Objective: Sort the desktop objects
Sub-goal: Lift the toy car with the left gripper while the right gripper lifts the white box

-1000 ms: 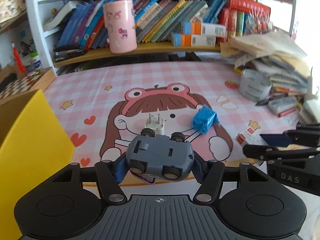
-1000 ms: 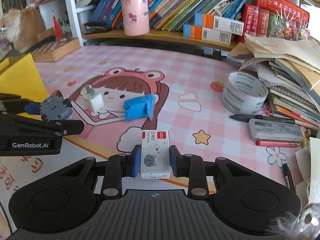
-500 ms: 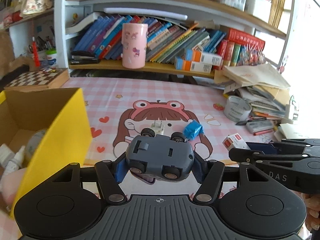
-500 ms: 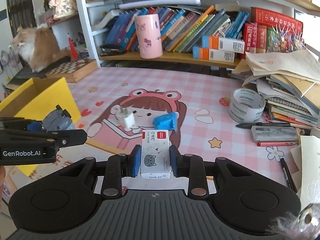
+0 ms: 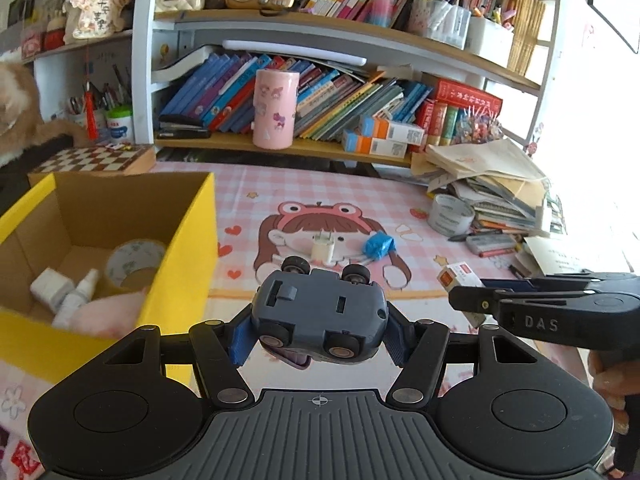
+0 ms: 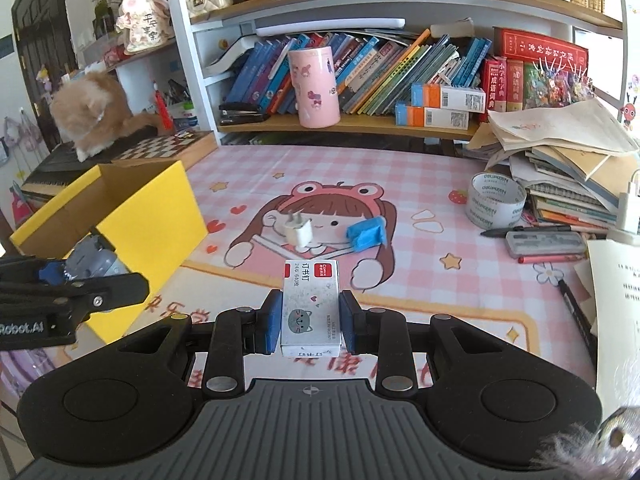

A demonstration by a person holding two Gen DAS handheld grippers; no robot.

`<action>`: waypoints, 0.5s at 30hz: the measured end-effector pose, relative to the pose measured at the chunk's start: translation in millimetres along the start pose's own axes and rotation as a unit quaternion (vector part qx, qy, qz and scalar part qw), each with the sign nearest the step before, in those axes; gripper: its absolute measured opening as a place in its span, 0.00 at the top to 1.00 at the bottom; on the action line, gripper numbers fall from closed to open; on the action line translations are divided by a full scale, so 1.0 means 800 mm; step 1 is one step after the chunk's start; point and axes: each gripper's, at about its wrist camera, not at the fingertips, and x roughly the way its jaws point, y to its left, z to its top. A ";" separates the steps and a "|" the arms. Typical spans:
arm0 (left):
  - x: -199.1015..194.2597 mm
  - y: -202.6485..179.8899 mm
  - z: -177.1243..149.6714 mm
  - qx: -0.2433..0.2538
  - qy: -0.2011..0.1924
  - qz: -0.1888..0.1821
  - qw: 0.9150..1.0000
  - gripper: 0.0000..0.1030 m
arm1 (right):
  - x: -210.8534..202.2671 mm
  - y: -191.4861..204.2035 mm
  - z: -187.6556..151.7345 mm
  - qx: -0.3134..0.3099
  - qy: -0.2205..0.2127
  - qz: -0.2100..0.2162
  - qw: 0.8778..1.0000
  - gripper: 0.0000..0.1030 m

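My left gripper (image 5: pixel 318 330) is shut on a grey toy car (image 5: pixel 320 312), held upside down with its wheels up, above the mat to the right of the open yellow box (image 5: pixel 188 240). My right gripper (image 6: pixel 308 316) is shut on a small white staple box (image 6: pixel 310 308) with a cat picture, held above the mat. The yellow box (image 6: pixel 156 216) holds a tape roll (image 5: pixel 134 260), a small bottle and a white block. A white plug (image 6: pixel 298 232) and a blue packet (image 6: pixel 366 234) lie on the pink mat.
A tape roll (image 6: pixel 496 204), pens, a grey case (image 6: pixel 544 242) and a pile of books (image 6: pixel 568 168) stand at the right. A pink cup (image 6: pixel 316 86) stands on the low shelf at the back. A chessboard (image 6: pixel 164 148) and a plush toy (image 6: pixel 88 112) are at the left.
Both grippers have risen and drawn back from the mat with their objects. The left one has swung left, so the inside of the yellow box shows.
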 end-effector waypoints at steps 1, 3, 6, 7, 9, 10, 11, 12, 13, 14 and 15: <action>-0.005 0.003 -0.004 -0.003 0.001 -0.002 1.000 0.39 | -0.002 0.004 -0.002 0.000 0.001 0.000 1.000 0.74; -0.013 0.009 -0.012 -0.007 0.004 -0.006 1.000 0.39 | -0.004 0.014 -0.008 0.000 0.005 -0.001 1.000 0.74; -0.023 0.016 -0.025 -0.009 0.012 -0.013 1.000 0.39 | -0.008 0.031 -0.019 -0.001 0.012 0.000 1.000 0.74; -0.025 0.018 -0.029 -0.009 0.015 -0.014 1.000 0.39 | -0.009 0.037 -0.022 -0.002 0.015 -0.001 1.000 0.74; -0.035 0.024 -0.036 -0.010 0.015 -0.016 1.000 0.39 | -0.009 0.049 -0.030 -0.001 0.024 -0.001 1.000 0.74; -0.039 0.027 -0.039 -0.010 0.014 -0.016 1.000 0.39 | -0.010 0.055 -0.033 0.000 0.029 0.000 1.000 0.74; -0.045 0.032 -0.043 -0.012 0.014 -0.014 1.000 0.39 | -0.011 0.061 -0.037 -0.001 0.033 0.002 0.999 0.74; -0.048 0.036 -0.045 -0.014 0.014 -0.013 1.000 0.39 | -0.012 0.069 -0.041 -0.005 0.036 0.004 0.999 0.74; -0.052 0.041 -0.049 -0.017 0.015 -0.013 1.000 0.39 | -0.014 0.076 -0.044 -0.010 0.038 0.005 0.999 0.74; -0.056 0.046 -0.052 -0.019 0.016 -0.013 1.000 0.39 | -0.017 0.084 -0.047 -0.014 0.040 0.007 0.999 0.74; -0.059 0.049 -0.054 -0.019 0.017 -0.014 1.000 0.39 | -0.019 0.091 -0.050 -0.016 0.041 0.008 0.999 0.74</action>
